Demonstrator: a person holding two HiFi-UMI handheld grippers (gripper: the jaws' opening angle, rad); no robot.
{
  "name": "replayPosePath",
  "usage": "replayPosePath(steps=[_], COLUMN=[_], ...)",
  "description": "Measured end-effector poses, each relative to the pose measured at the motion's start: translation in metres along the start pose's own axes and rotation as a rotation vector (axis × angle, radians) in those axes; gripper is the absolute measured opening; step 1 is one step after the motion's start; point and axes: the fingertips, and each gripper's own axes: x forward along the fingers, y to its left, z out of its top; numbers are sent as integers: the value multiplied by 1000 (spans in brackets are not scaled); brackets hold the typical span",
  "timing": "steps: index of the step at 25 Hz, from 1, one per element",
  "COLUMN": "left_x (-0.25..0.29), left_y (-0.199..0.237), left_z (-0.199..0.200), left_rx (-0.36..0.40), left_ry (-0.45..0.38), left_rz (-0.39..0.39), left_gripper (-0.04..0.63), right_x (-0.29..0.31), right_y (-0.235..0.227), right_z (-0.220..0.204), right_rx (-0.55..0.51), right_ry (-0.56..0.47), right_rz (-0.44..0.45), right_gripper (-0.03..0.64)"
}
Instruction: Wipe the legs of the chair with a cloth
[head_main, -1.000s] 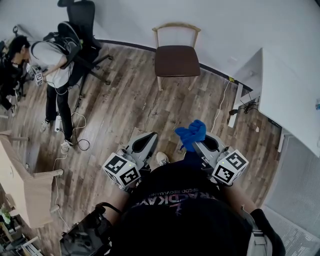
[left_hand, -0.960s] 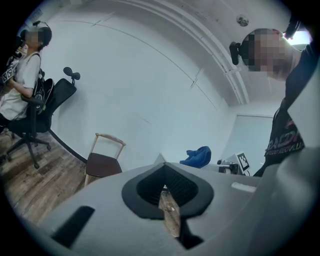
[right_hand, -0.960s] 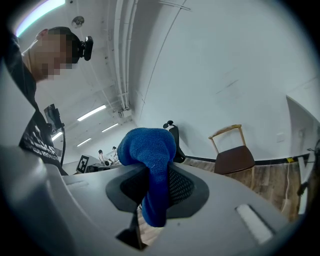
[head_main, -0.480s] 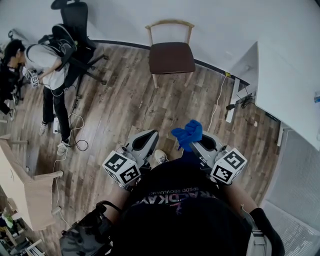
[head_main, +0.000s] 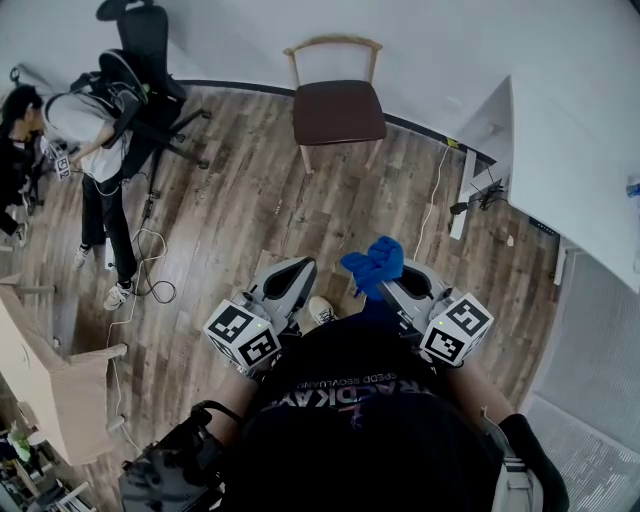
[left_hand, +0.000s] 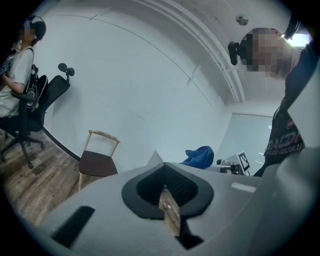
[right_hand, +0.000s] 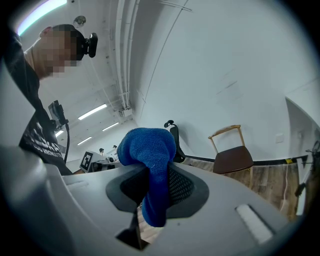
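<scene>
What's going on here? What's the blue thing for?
A person holds a gripper in each hand. The right gripper is clamped on a blue cloth. The left gripper is shut and empty. The wooden chair stands across the floor by the wall, so no leg has been wiped yet.

Wood-plank floor (head_main: 240, 210), grey-brown. Plain white wall (head_main: 450, 50) with dark skirting (head_main: 240, 88) along its foot. Black office chair (head_main: 150, 40) far left by the wall; white table (head_main: 570, 180) at right; pale wooden furniture (head_main: 40, 380) lower left. Ceiling strip lights (right_hand: 92, 112) lit
</scene>
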Motion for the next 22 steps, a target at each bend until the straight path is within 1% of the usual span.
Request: replayPosePath(steps=[6,12,22], left_x=[-6,-11,-18], left_y=[3,13,28], left_z=[-2,-3,4], left_rx=[9,-3,-10], left_ry=[-1,-6,-5], left_rz=[9,27,34], left_gripper=[5,5,5], right_x=[4,13,32], right_y=[3,2,4], right_z=[-3,-6,-5], right_rx=[3,11,15], right_ry=[3,20,37], right_rz=[4,10,18], right_gripper=[87,86,86])
